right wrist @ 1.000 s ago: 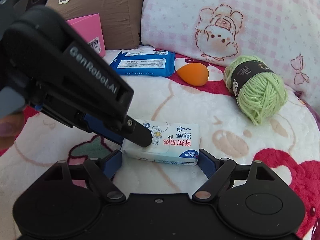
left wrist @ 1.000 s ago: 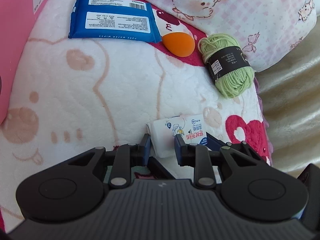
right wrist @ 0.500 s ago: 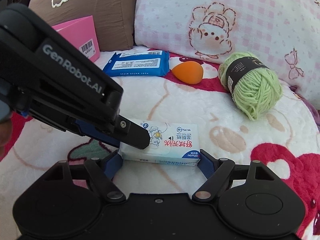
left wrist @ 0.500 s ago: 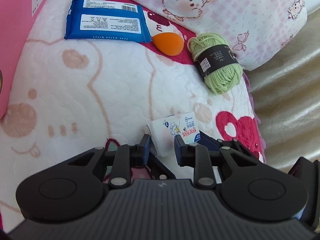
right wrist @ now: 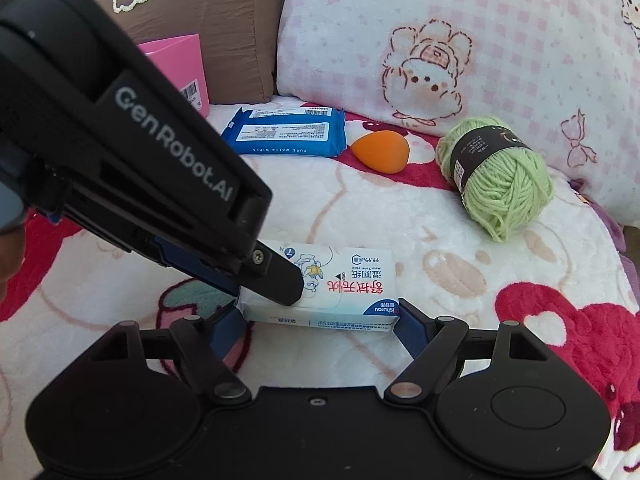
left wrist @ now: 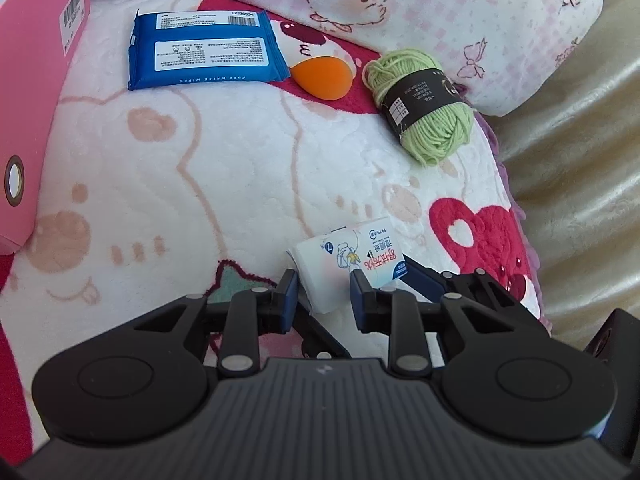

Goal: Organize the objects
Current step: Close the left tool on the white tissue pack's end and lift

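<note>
A white tissue pack point(left wrist: 352, 256) point(right wrist: 344, 284) with red lettering is held just over the cartoon blanket point(left wrist: 200, 184). My left gripper point(left wrist: 323, 296) is shut on its near short end, one fingertip point(right wrist: 280, 284) lying across the top. My right gripper point(right wrist: 318, 328) is shut on the same pack along its length, its blue pads pressing on both ends. One blue finger point(left wrist: 420, 276) of the right gripper shows beside the pack in the left wrist view.
Farther back on the blanket lie a blue wipes pack point(left wrist: 204, 52) point(right wrist: 286, 132), an orange egg-shaped sponge point(left wrist: 322, 78) point(right wrist: 380, 150) and a green yarn ball point(left wrist: 424, 116) point(right wrist: 496, 176). A pink box point(left wrist: 32, 100) stands left. Pillows point(right wrist: 480, 40) line the back; the blanket's edge point(left wrist: 516, 208) runs at right.
Both grippers have risen a little together with the tissue pack. The right jaws have drawn in slightly onto the pack's ends.
</note>
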Demonstrator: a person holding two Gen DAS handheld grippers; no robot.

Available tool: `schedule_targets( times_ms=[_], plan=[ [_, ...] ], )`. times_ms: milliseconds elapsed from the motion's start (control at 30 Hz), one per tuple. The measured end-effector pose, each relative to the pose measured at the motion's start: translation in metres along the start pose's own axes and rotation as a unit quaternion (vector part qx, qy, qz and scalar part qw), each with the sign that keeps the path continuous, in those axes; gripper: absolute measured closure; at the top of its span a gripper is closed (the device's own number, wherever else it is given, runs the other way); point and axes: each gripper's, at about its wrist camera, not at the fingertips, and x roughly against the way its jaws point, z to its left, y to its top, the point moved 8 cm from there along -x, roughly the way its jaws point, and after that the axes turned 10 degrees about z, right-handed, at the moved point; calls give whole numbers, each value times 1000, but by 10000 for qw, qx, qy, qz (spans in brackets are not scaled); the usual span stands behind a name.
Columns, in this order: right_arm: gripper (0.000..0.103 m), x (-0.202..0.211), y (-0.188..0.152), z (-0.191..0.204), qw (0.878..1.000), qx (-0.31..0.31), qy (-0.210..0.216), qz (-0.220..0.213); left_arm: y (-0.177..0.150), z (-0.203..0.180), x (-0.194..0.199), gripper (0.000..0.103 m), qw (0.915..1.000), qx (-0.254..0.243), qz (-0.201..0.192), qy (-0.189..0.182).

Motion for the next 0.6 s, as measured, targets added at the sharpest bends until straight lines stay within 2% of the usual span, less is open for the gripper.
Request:
schedule_targets(
  times_ms=[267, 400, 600],
  plan=[
    [20, 12, -1, 1, 9988, -341, 340, 94, -10, -7, 14, 77, 9999, -91, -29, 138],
    [20, 21, 2, 11, 9987, -179, 447, 166, -17, -8, 27, 77, 9992, -251, -5, 315],
    [20, 36, 9, 23, 9978, -221, 606, 132, -16, -6, 51, 77, 9989, -315, 3, 349]
  ],
)
